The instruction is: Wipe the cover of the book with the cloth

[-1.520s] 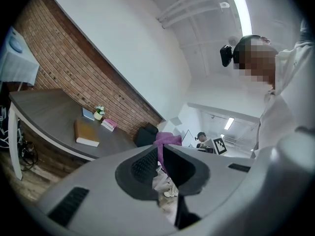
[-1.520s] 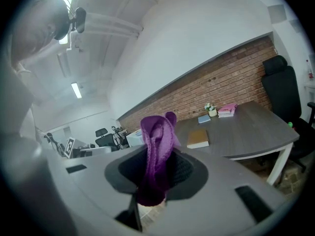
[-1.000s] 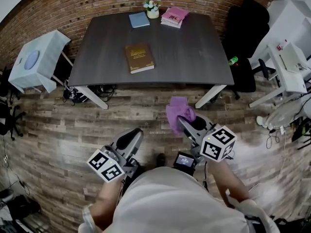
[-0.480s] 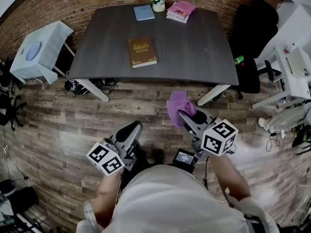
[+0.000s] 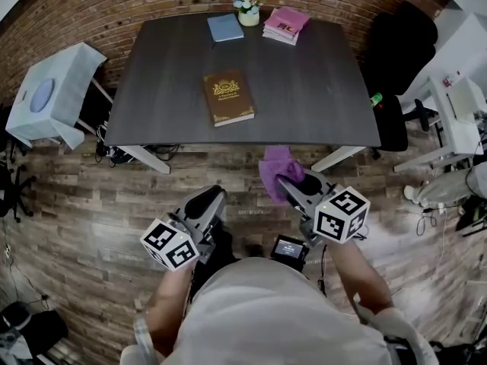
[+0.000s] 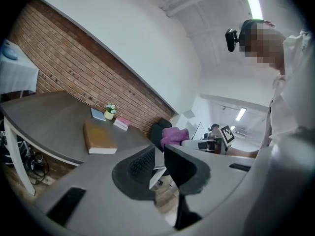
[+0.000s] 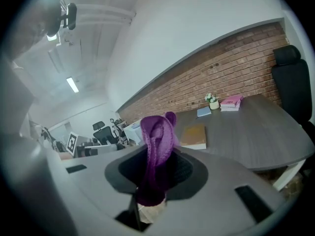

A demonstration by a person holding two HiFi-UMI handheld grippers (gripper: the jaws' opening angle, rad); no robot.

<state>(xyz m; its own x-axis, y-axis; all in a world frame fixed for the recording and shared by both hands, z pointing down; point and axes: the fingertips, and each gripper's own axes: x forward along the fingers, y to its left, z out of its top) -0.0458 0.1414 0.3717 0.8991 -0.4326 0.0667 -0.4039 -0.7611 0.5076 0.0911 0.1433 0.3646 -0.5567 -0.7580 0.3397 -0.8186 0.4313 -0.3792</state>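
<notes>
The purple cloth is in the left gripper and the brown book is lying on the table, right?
Not quite. The purple cloth is pinched in the right gripper, as the right gripper view shows. On the left gripper, the fingers are opening with nothing between them. The brown book does lie on the table.
</notes>
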